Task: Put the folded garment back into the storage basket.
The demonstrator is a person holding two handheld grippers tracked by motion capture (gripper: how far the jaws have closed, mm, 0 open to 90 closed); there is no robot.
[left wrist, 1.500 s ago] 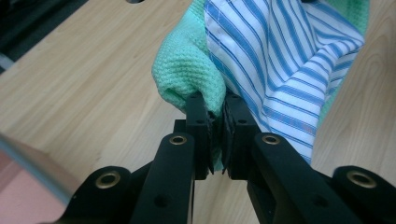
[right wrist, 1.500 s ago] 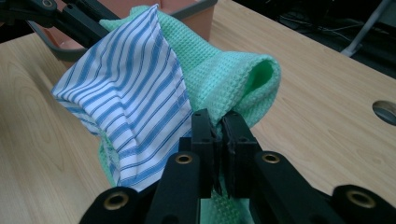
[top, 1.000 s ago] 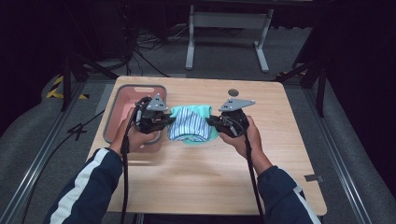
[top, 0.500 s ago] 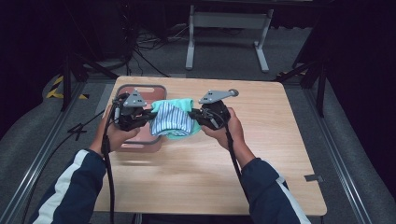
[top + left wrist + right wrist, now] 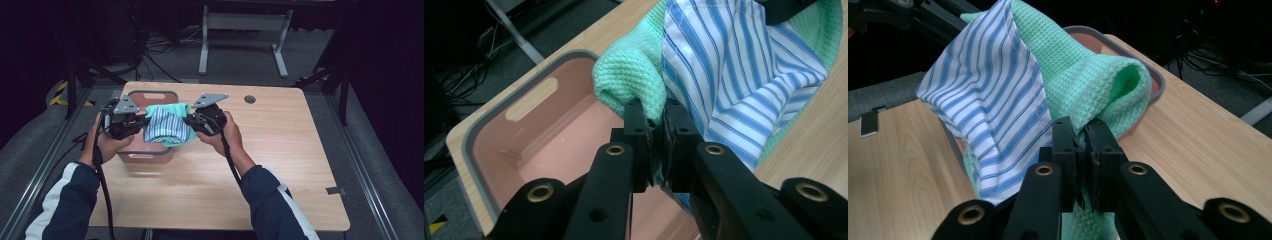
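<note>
while both forearms reach forward, left gripper [image 5: 141, 121] and right gripper [image 5: 191, 121] each pinch the cloth bundle [image 5: 167, 127] above the pink bin [image 5: 150, 96].

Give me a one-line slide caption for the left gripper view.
Left gripper shut on green waffle-weave towel and blue-striped cloth, held above the pink bin.

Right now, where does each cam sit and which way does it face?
High view: above the person's side, looking forward and down at the table; forearms, both hands, left claw, right claw.
Left gripper view: on the left claw, looking over the pink bin.
Right gripper view: on the right claw, facing back across the table.
Shared: all show the striped cloth and green towel.
</note>
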